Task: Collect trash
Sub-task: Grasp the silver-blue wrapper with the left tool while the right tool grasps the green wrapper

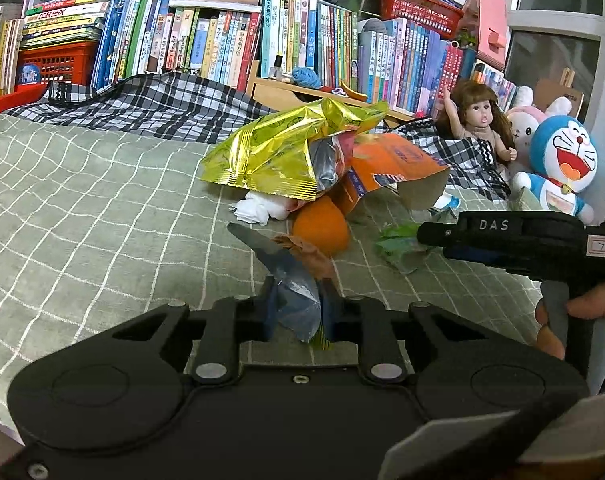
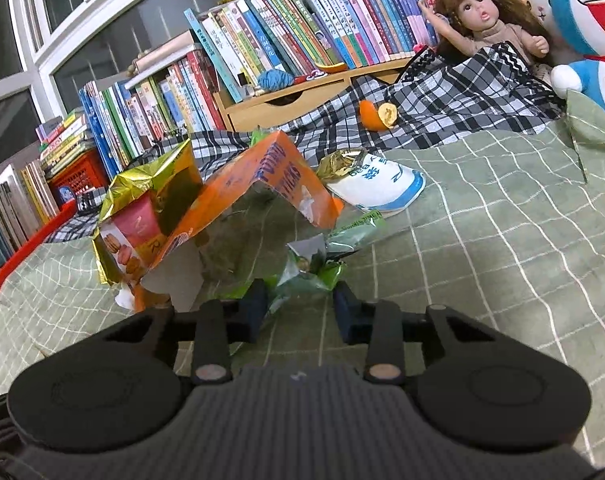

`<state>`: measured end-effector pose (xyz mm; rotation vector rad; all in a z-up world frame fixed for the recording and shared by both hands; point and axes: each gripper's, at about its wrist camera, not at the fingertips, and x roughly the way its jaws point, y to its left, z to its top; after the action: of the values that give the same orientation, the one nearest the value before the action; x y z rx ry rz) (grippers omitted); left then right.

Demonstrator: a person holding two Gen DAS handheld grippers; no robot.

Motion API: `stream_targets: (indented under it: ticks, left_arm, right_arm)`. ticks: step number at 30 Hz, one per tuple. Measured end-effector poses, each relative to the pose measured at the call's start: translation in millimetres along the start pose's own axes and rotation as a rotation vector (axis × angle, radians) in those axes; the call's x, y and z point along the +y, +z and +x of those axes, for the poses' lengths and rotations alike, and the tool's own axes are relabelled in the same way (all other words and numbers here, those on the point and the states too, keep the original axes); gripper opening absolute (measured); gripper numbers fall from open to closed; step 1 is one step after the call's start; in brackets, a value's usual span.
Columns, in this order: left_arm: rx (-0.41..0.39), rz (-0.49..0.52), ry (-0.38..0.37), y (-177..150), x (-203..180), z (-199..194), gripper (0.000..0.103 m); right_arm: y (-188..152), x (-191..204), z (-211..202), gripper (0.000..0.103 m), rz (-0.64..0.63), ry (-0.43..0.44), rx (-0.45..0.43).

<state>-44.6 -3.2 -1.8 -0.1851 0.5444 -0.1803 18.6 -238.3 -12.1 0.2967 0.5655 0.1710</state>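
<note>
On the green checked bed cover (image 1: 82,200) lies a heap of trash: a gold snack bag (image 1: 278,152), an orange carton (image 1: 390,160), an orange peel (image 1: 322,228) and white tissue (image 1: 254,208). My left gripper (image 1: 298,300) is shut on a blue and silver wrapper (image 1: 294,276) just in front of the heap. In the right wrist view my right gripper (image 2: 302,300) has its fingers pressed on both sides of a crumpled green wrapper (image 2: 306,276), beside the orange carton (image 2: 262,184). From the left wrist view, that right gripper (image 1: 426,240) reaches in from the right to the green wrapper (image 1: 398,244).
A white and blue packet (image 2: 378,188) and a gold foil scrap (image 2: 338,164) lie behind the carton. Another orange peel (image 2: 376,114) sits on the plaid cloth (image 2: 442,92). A doll (image 1: 482,116), plush toys (image 1: 562,160) and rows of books (image 1: 222,40) line the back. A hand (image 1: 586,304) holds the right gripper.
</note>
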Motion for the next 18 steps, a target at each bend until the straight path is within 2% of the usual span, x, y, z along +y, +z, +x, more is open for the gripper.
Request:
stream_targets:
  ticks: [9,18]
  left_arm:
    - [-0.035,0.052,-0.027,-1.0,-3.9,-22.1,0.02]
    - [-0.013,0.077,-0.042,-11.8,-1.9,-55.6,0.02]
  right_arm:
    - [-5.3,1.1,-33.2,0.038,-0.046,0.025,-0.028]
    - [-24.6,0.5,-85.8,0.038,-0.103,0.085,-0.025]
